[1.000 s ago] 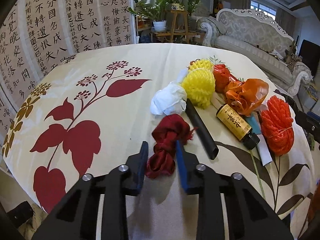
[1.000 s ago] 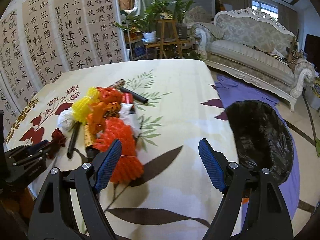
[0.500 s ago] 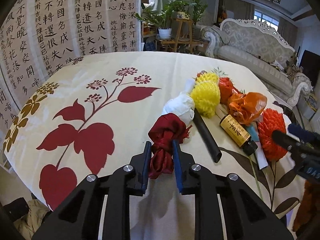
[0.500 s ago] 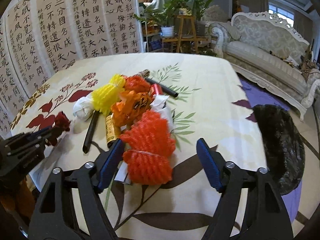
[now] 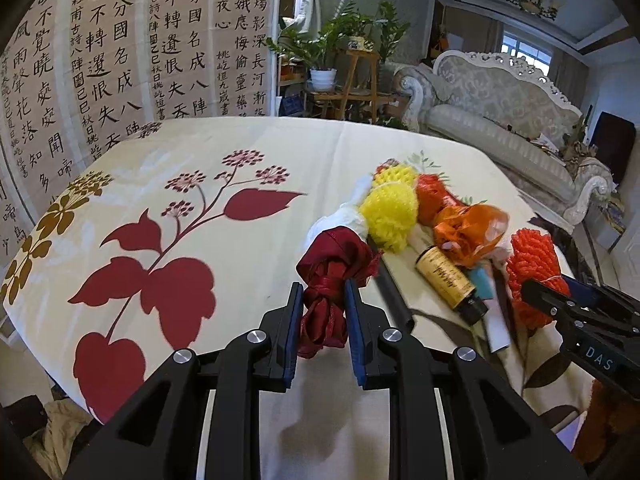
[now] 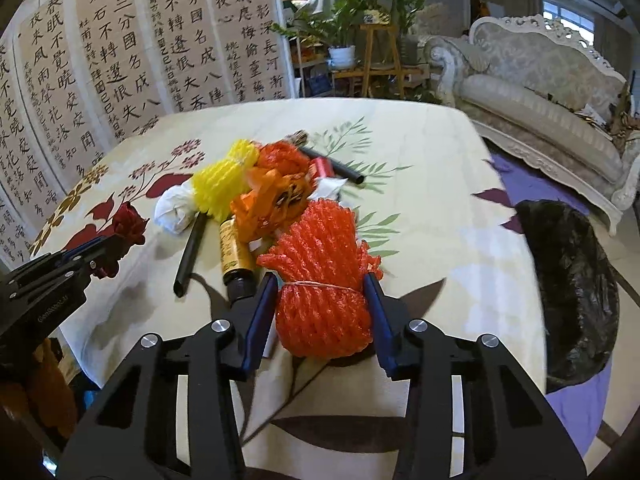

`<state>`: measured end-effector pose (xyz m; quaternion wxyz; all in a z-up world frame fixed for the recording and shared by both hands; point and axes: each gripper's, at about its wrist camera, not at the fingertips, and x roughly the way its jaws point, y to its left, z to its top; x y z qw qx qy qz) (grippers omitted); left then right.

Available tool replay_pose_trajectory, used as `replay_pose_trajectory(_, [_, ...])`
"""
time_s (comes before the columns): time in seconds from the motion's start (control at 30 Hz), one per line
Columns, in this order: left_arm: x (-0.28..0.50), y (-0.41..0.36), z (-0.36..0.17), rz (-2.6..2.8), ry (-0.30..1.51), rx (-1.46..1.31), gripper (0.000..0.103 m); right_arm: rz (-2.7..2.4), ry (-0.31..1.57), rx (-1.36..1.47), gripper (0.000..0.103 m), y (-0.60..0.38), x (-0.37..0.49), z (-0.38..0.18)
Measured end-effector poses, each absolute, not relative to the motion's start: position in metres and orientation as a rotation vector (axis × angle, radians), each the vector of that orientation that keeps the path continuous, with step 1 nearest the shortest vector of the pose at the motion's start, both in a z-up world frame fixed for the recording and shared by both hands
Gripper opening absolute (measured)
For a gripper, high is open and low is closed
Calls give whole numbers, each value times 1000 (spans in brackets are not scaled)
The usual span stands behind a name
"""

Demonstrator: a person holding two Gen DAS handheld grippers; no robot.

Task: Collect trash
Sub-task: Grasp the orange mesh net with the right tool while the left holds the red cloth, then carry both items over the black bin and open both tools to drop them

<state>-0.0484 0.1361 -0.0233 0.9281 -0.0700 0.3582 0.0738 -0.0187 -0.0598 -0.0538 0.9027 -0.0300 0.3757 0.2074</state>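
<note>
Dk-red ribbon (image 5: 326, 280), orange foam net (image 6: 324, 280), cream tablecloth (image 5: 280, 152) w/ red leaves.

Both grippers are built from matte black plastic linkage arms. On the left gripper (image 5: 322, 300), each flat finger is lined inside with a blue ribbed pad (image 5: 295, 320). Round silver screw heads (image 5: 253, 336) are set at the pivots behind the fingers. The same build is seen on the right gripper (image 6: 320, 288) (white "DAS" lettering is printed on its side).

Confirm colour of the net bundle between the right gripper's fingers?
Orange-red net bundle, tied with thin string; clearest in the right wrist view.
</note>
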Motion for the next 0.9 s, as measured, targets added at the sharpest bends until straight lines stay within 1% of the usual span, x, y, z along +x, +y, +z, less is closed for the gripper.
replay_pose_trajectory(0.2, [-40,113,-14,89,706,-138,22,348,730,-38,43,-90,-17,-42])
replay_pose_trajectory(0.5, [-17,50,3,-58,662,-105,22,154,672,0,43,-166,-7,-30])
replay_pose_trajectory(0.9, [31,-40,12,-229,629,-27,22,-2,641,50,43,-242,14,-36])
